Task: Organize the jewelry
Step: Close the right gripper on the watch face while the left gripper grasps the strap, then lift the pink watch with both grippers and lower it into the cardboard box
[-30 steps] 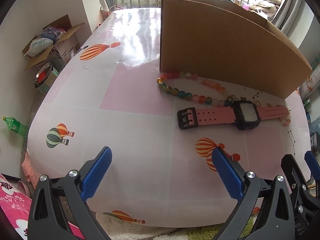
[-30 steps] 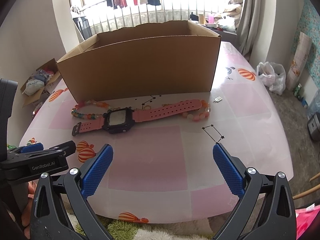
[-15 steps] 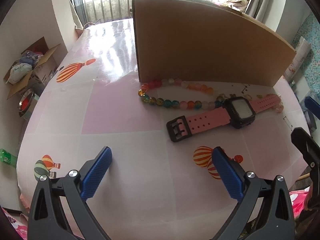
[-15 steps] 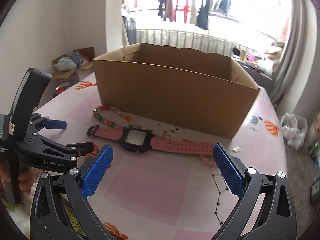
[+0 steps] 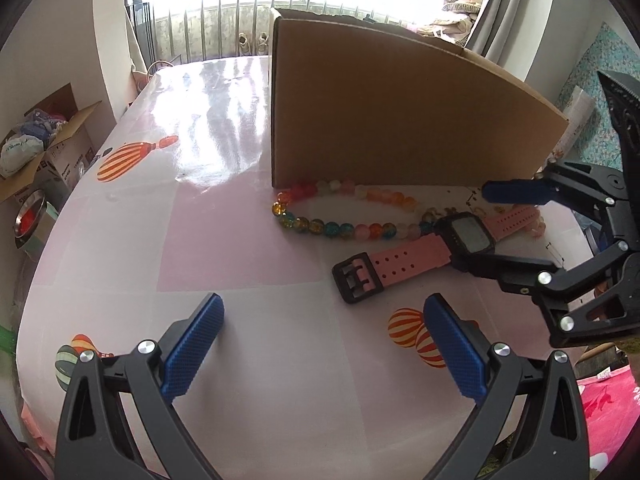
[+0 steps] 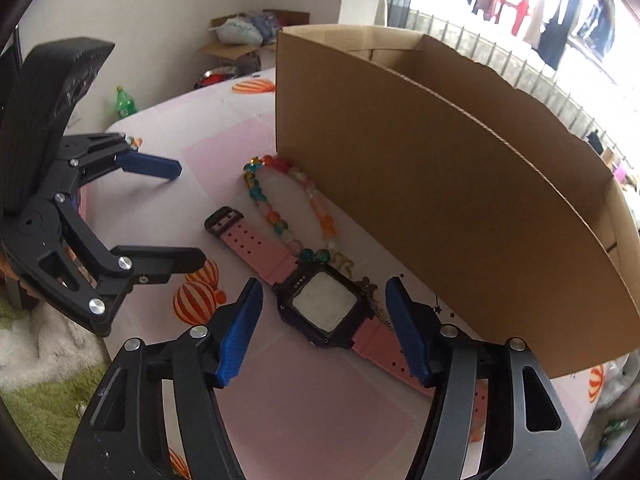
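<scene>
On the table: a pink-and-white cloth with striped balloon prints covers the table (image 5: pixel 224 248).
Box: a cardboard box (image 5: pixel 400 120) stands upright toward the far side, open at the top.
Watch: a pink-strapped watch (image 6: pixel 320 308) with a dark case lies flat in front of the box, buckle end pointing away from the right gripper.
Beads: a string of coloured beads (image 5: pixel 340 229) lies doubled between the watch and the box wall, touching the foot of the box and running under the watch near its case.
Right gripper: the right gripper (image 6: pixel 322 330) straddles the watch case; its jaws are closing, the blue pads either side of the case and not yet pressing on it.
Left gripper: the left gripper (image 5: pixel 320 348) has its fingers spread wide with nothing between them, just beside the buckle end of the strap.
</scene>
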